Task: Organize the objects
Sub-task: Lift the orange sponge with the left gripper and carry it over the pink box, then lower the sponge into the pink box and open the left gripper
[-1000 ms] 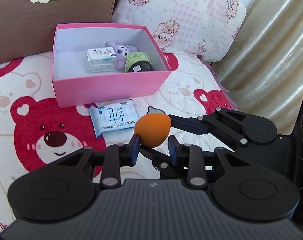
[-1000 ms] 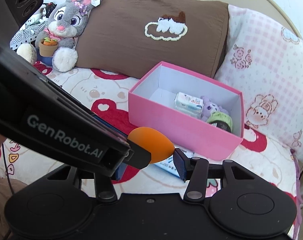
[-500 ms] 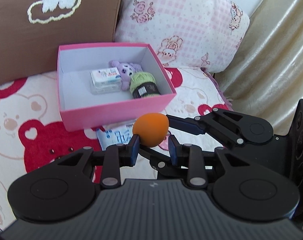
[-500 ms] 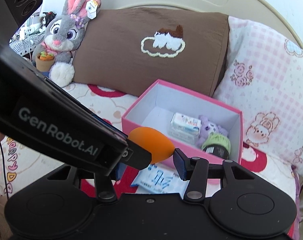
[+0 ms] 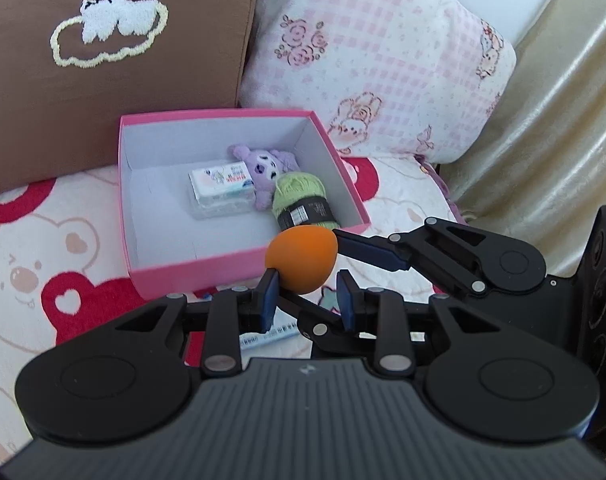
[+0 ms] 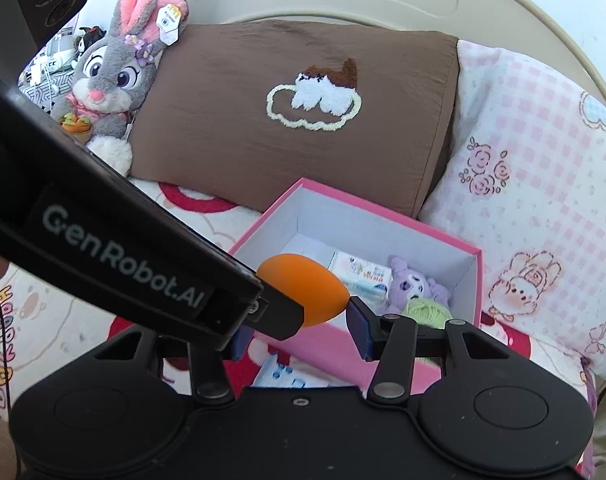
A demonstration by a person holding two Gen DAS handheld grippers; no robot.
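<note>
Orange sponge (image 5: 302, 259) pinched lengthwise by right gripper (image 6: 299, 316), jaws partly apart; narrow end between nearly closed left gripper (image 5: 305, 298) pads, contact unclear. Pink box (image 5: 207, 270) just ahead.

One box, five small items, two pillows, one big plush

One pink box (image 5: 207, 270) holds three things: one tissue pack (image 5: 222, 184), one small purple plush (image 5: 265, 168) and one ball of green yarn (image 5: 301, 200). One orange egg-shaped sponge (image 5: 301, 258) and one blue-printed wipes packet (image 6: 281, 374) are outside the box. Two pillows stand behind it: one brown pillow (image 6: 303, 120) and one pink checked pillow (image 5: 383, 52). One grey rabbit plush (image 6: 111, 80) sits beside the brown one.
</note>
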